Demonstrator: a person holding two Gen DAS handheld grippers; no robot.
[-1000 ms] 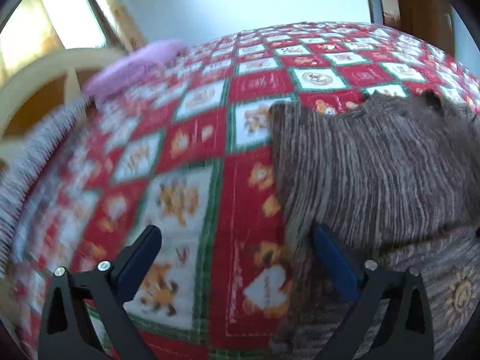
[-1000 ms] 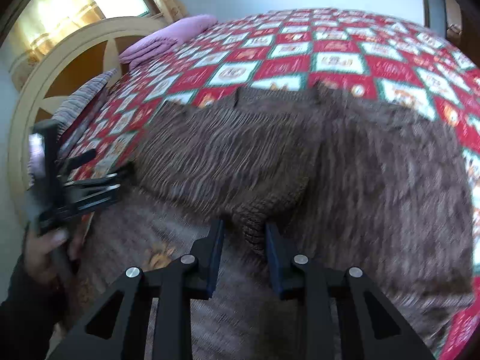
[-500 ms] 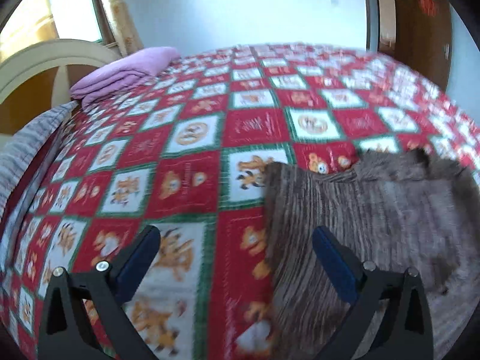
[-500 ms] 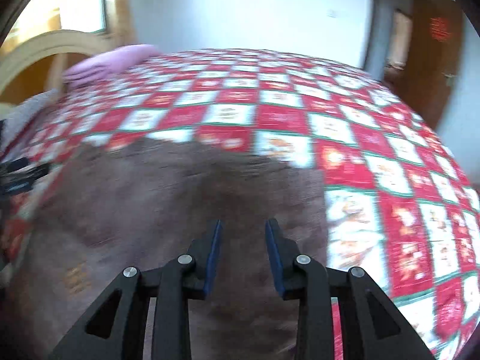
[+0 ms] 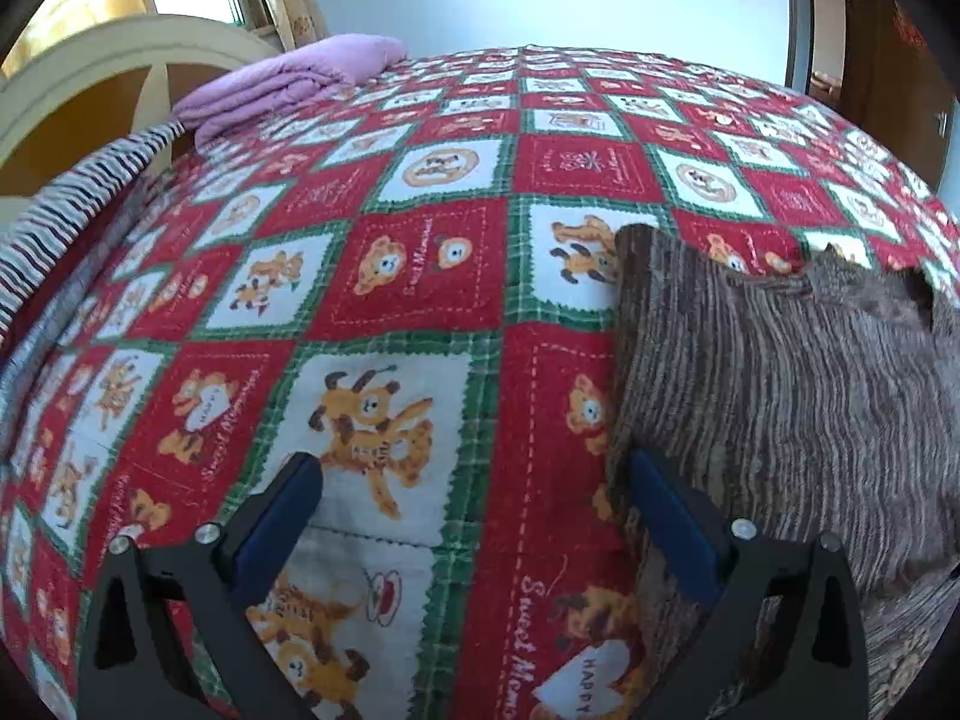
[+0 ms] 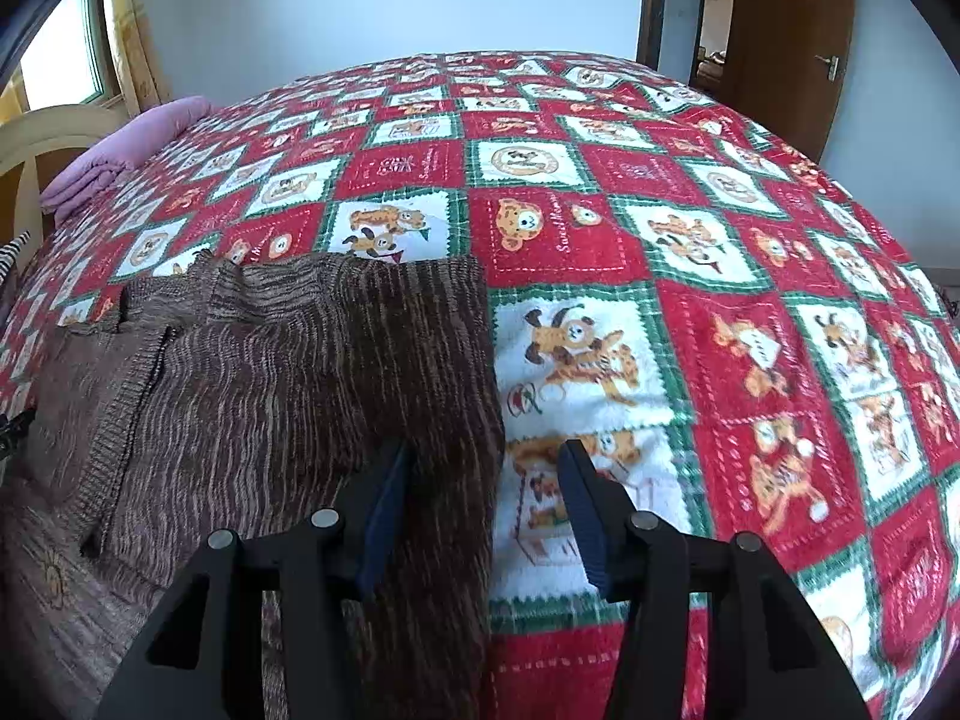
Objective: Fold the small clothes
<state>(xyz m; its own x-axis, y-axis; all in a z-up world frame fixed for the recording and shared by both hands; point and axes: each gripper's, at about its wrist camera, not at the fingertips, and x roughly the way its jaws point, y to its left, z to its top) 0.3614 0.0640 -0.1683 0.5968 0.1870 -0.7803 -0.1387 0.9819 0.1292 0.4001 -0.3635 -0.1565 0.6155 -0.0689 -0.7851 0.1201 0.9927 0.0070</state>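
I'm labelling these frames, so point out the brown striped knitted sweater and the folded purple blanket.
brown striped knitted sweater (image 6: 288,396), right wrist view, middle of its folded body.
folded purple blanket (image 5: 288,81), left wrist view, its top fold.

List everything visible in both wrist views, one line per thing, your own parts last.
Knit garment: one, streaky brown, folded flat on the bed, between the two tongs.
Quilt: one, red, white and green squares with bear prints, covering the bed.
Folded blanket: one, lilac, far left corner of the bed.
Striped cloth: one, dark and white, left bed edge.
Headboard: one, cream, left.
Door: one, brown, far right, open.
Left tongs: black with blue pads, open, at the garment's left edge.
Right tongs: same, open, straddling the garment's right edge.
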